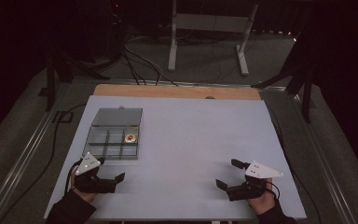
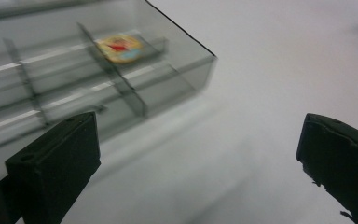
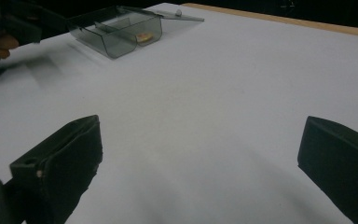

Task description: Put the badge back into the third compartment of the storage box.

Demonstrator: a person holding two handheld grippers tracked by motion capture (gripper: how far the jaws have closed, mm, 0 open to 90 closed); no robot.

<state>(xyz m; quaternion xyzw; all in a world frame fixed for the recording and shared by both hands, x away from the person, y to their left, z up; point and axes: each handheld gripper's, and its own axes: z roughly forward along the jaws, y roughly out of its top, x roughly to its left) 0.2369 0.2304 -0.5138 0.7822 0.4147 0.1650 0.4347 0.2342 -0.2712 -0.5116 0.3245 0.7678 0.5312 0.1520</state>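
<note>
Nearest the front edge of the worktop, two hands each hold a gripper low over the pale surface. The left gripper sits by the front left corner, its jaws spread wide with nothing between them, pointing toward the right. The left hand and a dark sleeve come in from below. The right gripper sits near the front right corner, jaws likewise released and empty, pointing left toward the middle of the worktop; the right hand grips it from behind, and a grey three-cornered plate rides on top.

Just beyond the left gripper, toward the left edge, stands a clear smoky plastic box divided into small compartments. Its lid lies open flat behind it, hinged on the far side, so box and lid together run lengthwise from front to back of the worktop. One compartment in the far row, on the right side, holds a small round colourful badge; in the left gripper view it is blurred, showing red and yellow.

The far edge of the worktop is a strip of bare wood. Beyond it, the dim room shows grey carpet, loose black cables and the white legs of a frame.
</note>
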